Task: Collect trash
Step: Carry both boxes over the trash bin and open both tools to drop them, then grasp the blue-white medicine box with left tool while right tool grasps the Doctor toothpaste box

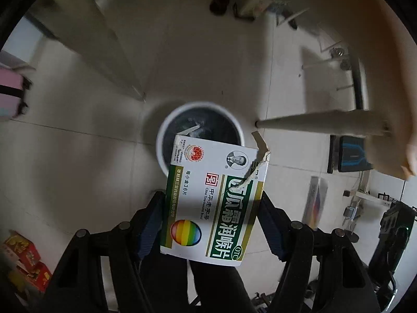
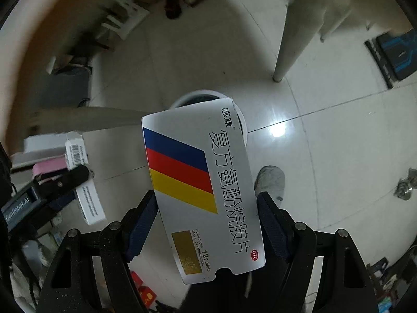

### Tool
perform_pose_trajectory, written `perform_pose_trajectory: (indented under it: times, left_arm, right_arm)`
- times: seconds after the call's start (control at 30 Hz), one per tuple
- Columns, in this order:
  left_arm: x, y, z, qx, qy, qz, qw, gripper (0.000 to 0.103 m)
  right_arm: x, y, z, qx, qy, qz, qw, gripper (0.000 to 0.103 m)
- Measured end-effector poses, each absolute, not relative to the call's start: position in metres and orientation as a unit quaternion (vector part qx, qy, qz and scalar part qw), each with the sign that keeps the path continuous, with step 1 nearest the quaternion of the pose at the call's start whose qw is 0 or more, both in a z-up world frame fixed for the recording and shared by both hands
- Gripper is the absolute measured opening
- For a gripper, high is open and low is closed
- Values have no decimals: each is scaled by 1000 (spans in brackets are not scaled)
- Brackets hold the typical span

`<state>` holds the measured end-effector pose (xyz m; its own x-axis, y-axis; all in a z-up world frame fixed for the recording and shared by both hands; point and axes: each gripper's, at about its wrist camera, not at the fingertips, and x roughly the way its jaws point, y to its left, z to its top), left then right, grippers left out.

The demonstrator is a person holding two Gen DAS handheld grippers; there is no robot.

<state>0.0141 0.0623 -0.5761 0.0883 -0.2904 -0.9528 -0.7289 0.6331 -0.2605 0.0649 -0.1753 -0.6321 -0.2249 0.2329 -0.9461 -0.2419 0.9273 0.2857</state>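
My left gripper (image 1: 209, 200) is shut on a white and green medicine box (image 1: 208, 203) with a rainbow ball and a torn flap. It holds the box above a round white trash bin (image 1: 172, 120) with a dark liner on the tiled floor. My right gripper (image 2: 207, 203) is shut on a white medicine box (image 2: 206, 190) with blue, red and yellow stripes. It hangs over the same bin (image 2: 192, 97). The left gripper with its box also shows at the left of the right wrist view (image 2: 78, 182).
White table legs (image 1: 312, 124) (image 2: 292, 41) stand near the bin. Red boxes (image 1: 23, 258) lie at the lower left. A pink case (image 1: 10, 94) stands at the left. A blue and black item (image 2: 396, 52) lies at the right. A grey shoe (image 2: 271, 180) is below.
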Motion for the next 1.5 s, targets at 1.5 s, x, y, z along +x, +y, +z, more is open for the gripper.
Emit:
perform_pose_trajectory:
  times: [1.5]
  left_arm:
    - [-14,46,-594,-247,688,264,629,97]
  right_arm:
    - [66,-146,-655,-149,701,203,668,103]
